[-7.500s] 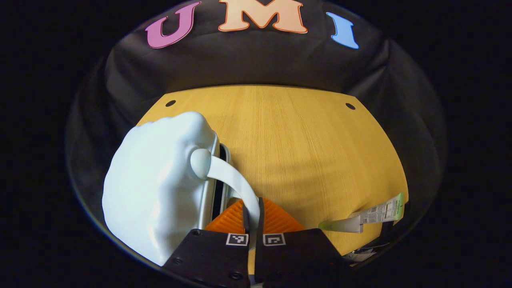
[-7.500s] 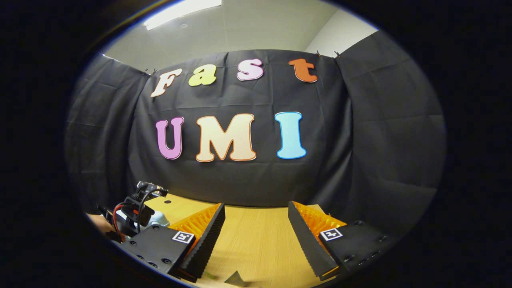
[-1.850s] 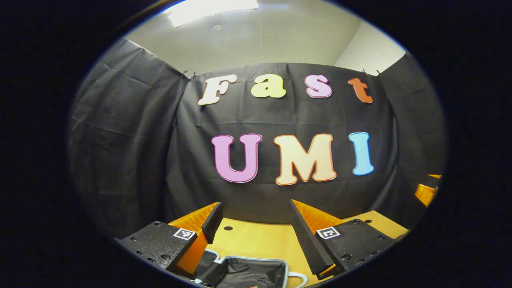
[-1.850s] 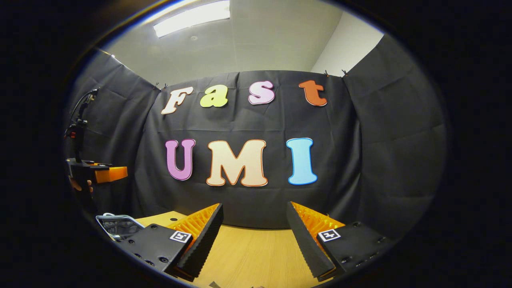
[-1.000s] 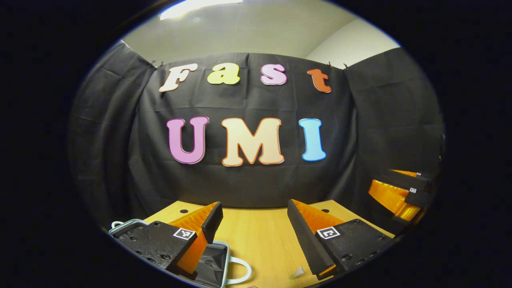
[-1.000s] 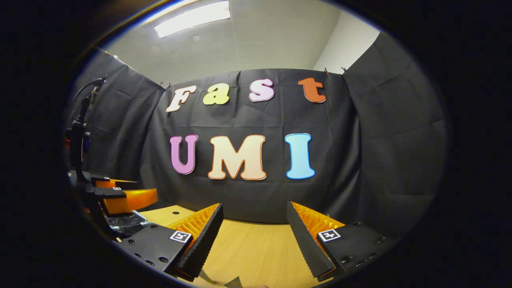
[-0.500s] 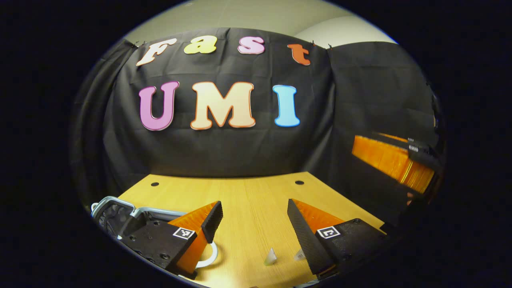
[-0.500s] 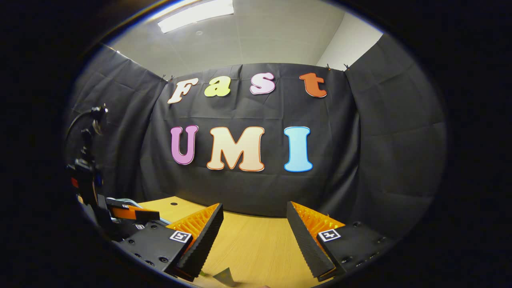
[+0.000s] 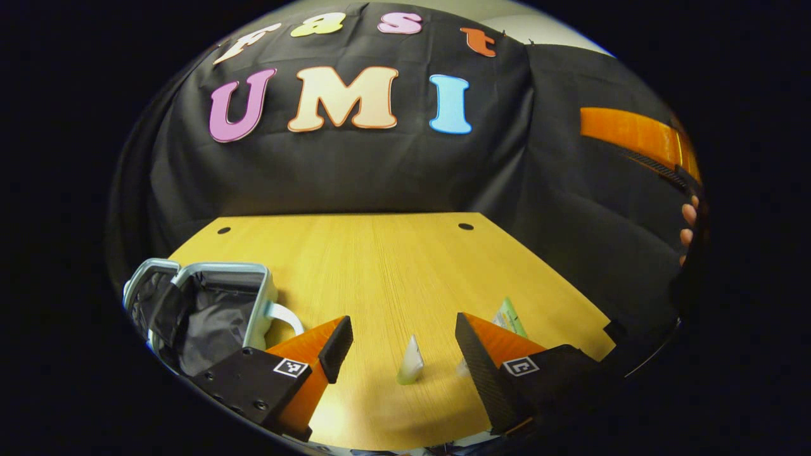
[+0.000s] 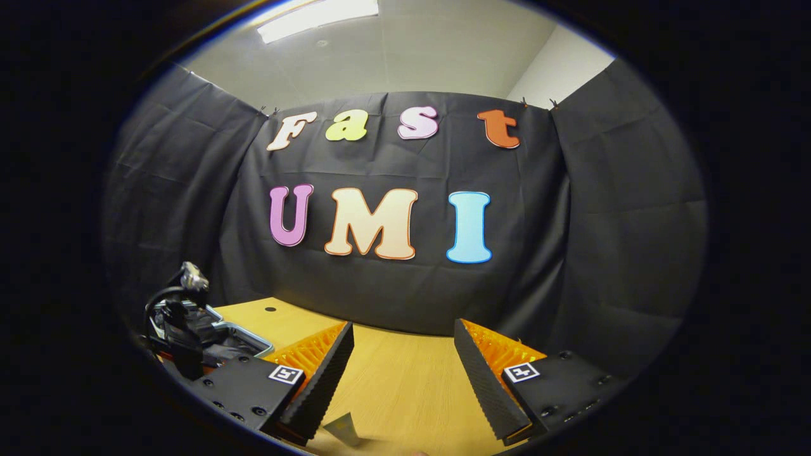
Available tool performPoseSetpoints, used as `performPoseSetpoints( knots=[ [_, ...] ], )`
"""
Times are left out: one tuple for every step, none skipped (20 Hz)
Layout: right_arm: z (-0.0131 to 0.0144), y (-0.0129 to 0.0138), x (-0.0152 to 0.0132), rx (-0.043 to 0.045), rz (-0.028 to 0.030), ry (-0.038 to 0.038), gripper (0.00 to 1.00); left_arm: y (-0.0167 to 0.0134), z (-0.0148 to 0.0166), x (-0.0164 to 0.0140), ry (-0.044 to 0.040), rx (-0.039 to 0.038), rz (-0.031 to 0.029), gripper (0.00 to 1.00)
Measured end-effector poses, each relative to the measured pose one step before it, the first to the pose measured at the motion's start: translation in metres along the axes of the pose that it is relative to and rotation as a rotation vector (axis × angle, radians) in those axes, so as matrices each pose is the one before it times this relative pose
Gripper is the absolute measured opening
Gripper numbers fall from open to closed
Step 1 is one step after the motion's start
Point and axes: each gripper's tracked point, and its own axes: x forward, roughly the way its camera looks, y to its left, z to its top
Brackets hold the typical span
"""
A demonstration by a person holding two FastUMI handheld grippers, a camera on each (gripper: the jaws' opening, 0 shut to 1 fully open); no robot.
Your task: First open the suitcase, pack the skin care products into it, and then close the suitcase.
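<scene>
The pale blue suitcase [image 9: 256, 297] lies open on the left of the wooden table [image 9: 380, 253], showing its black lining, with its handle [image 9: 288, 315] toward me. My left gripper [image 9: 402, 342] is open above the table, right of the suitcase. A small pale tube [image 9: 410, 367] lies on the table between its fingers, untouched. A green tube [image 9: 509, 315] lies by the right finger. My right gripper [image 10: 402, 354] is open and holds nothing, level above the table; the tip of a tube [image 10: 342, 427] peeks below it. The suitcase rim [image 10: 244, 334] is at its left.
The right gripper [image 9: 633, 134] and the fingers of the hand holding it [image 9: 687, 221] hang high at the right of the left gripper view. The left gripper's body and cable [image 10: 177, 316] stand over the suitcase in the right gripper view. Two holes mark the table's far edge.
The suitcase, upright with my left gripper shut on its handle 7.5 s ago, now lies open and released. Over the last second the left gripper tilted down toward the tubes.
</scene>
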Motion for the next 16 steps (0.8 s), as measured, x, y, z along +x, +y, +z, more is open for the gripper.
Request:
performPoseSetpoints(
  knots=[
    [-0.00187, -0.00051, -0.00057, -0.00273, -0.00014, 0.0051, 0.99, 0.00065, -0.00887, 0.00446, 0.02086, -0.00849, 0.00048, 0.95],
    [-0.0015, 0.00005, -0.00034, -0.00265, 0.00115, 0.00607, 0.99, -0.0001, -0.01013, 0.00435, 0.02235, -0.00888, -0.00089, 0.95],
    [-0.001, 0.00072, -0.00039, -0.00373, 0.00061, 0.00442, 0.99, -0.00171, -0.00793, 0.005, 0.02132, -0.01078, -0.00703, 0.95],
    [-0.00093, -0.00036, 0.00007, -0.00572, -0.00026, 0.00281, 0.99, -0.0024, -0.00778, 0.004, 0.01997, -0.01182, -0.00875, 0.95],
    [-0.00097, -0.00006, -0.00058, -0.00582, -0.00069, 0.00261, 0.99, -0.00285, -0.00596, 0.00367, 0.02019, -0.00895, -0.00961, 0.94],
    [-0.00012, 0.00003, -0.00043, -0.00475, -0.00027, 0.00194, 0.99, -0.00139, -0.00794, 0.00237, 0.01402, -0.00793, -0.01, 0.92],
    [-0.00098, -0.00013, -0.00137, -0.00281, -0.00025, 0.00182, 0.99, -0.00124, -0.00414, 0.00427, 0.01435, -0.00681, -0.00372, 0.89],
    [-0.00094, 0.0007, -0.00075, -0.00178, 0.00118, 0.00168, 0.99, 0.00111, -0.00706, 0.00372, 0.01505, -0.00584, -0.00097, 0.8],
    [-0.00173, 0.00134, -0.00074, -0.00192, 0.00158, 0.00301, 0.99, -0.00025, -0.00538, 0.00316, 0.01594, -0.00461, 0.00147, 0.76],
    [-0.00224, 0.00159, 0.0002, -0.00242, 0.00246, 0.00434, 1.0, 0.00093, -0.00547, 0.00227, 0.01543, -0.00299, 0.00146, 0.67],
    [-0.00283, 0.00151, -0.00061, -0.00219, 0.00318, 0.0055, 1.0, 0.0011, -0.00446, 0.00325, 0.01233, -0.00332, 0.0042, 0.65],
    [-0.00271, 0.00163, -0.00013, -0.00172, 0.00363, 0.00583, 0.99, 0.00154, -0.0042, 0.00203, 0.01183, -0.00383, 0.00484, 0.46],
    [-0.00252, 0.00227, -0.00066, -0.00098, 0.00372, 0.00493, 1.0, 0.00209, -0.00352, 0.00313, 0.01296, -0.00236, 0.00762, 0.35],
    [-0.00207, 0.00143, -0.00005, -0.00019, 0.00402, 0.00422, 0.99, 0.00332, -0.00246, 0.00151, 0.00443, 0.00075, 0.00766, 0.23],
    [-0.00361, 0.00157, 0.00051, 0.00052, 0.00454, 0.00496, 0.99, -0.00088, -0.00161, 0.00359, 0.00791, -0.01066, -0.01436, 0.25],
    [-0.003, 0.00222, 0.00008, -0.00061, 0.00615, 0.00622, 0.99, -0.00447, 0.00183, -0.00172, -0.00785, -0.0139, -0.02182, 0.21]
  ],
)
